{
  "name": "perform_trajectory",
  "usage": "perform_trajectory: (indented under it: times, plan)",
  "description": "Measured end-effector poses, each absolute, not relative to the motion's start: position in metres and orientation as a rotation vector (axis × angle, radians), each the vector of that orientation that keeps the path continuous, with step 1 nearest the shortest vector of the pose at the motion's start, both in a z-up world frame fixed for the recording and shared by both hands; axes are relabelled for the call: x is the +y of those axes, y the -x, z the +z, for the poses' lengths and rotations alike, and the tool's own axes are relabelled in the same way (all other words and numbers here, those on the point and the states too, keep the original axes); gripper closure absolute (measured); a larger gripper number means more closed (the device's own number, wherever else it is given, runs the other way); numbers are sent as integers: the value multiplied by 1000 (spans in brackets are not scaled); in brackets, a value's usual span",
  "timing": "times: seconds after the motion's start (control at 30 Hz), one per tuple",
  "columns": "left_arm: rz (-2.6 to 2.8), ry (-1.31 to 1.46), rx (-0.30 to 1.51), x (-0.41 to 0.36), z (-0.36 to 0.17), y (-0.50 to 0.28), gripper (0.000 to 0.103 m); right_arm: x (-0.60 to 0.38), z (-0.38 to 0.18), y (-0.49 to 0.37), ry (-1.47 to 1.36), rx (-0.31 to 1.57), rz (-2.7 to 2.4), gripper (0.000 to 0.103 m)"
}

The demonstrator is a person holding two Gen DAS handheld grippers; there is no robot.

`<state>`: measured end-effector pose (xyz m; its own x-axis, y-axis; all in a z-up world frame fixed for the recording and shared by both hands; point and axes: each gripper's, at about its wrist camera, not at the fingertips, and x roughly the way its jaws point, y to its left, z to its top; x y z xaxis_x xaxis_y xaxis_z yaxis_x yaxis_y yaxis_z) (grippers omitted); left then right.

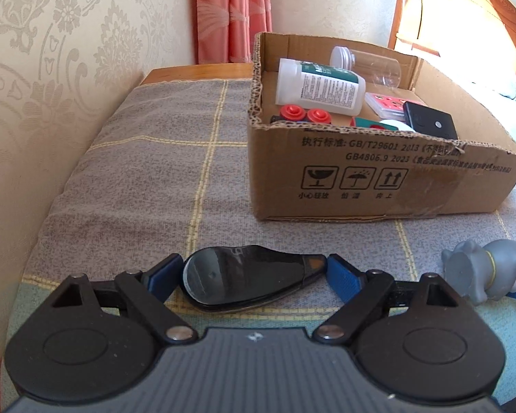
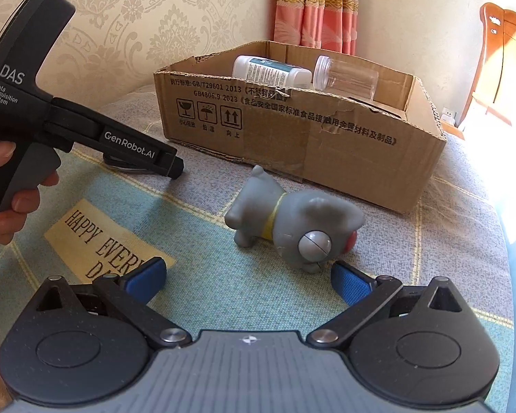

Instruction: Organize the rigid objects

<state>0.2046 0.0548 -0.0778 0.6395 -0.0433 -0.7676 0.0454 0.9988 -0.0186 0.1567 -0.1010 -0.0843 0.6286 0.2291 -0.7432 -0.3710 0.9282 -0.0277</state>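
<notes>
My left gripper (image 1: 254, 270) is low over the checked cloth, its blue pads pressed on both ends of a glossy black teardrop-shaped gadget (image 1: 244, 282) that lies crosswise. From the right wrist view, the left gripper (image 2: 170, 167) points down at the cloth in a person's hand (image 2: 13, 206), hiding most of the gadget. A grey toy animal with a yellow collar (image 2: 292, 220) lies on its side just ahead of my open right gripper (image 2: 247, 278), its head close to the right pad. The same toy (image 1: 481, 268) shows at the right edge of the left wrist view.
An open cardboard box (image 1: 361, 179) stands behind on the cloth, holding a white bottle (image 1: 320, 86), a clear jar (image 1: 368, 65), red caps (image 1: 302, 115), a card pack and a black device (image 1: 430, 120). The cloth-covered surface (image 1: 148, 172) ends at a wallpapered wall on the left.
</notes>
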Motion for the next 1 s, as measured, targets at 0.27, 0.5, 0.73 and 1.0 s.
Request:
perform_trajectory:
  times: [0.27,0.5,0.73,1.0]
  plan:
    - [-66,-7,873,58,-78,-204,14,-101,-82,-177,109,816,200,0]
    - [-101,-27,873,52,-78,-205,14,-94,-77,-187,151,799,156,14]
    - [-147,-54,865,52,-73,-201,14,-102,-73,-186,147,807,154,24]
    - [-204,-84,858,50,-59,-194,14,-106,-58,-181,180,806,228,25]
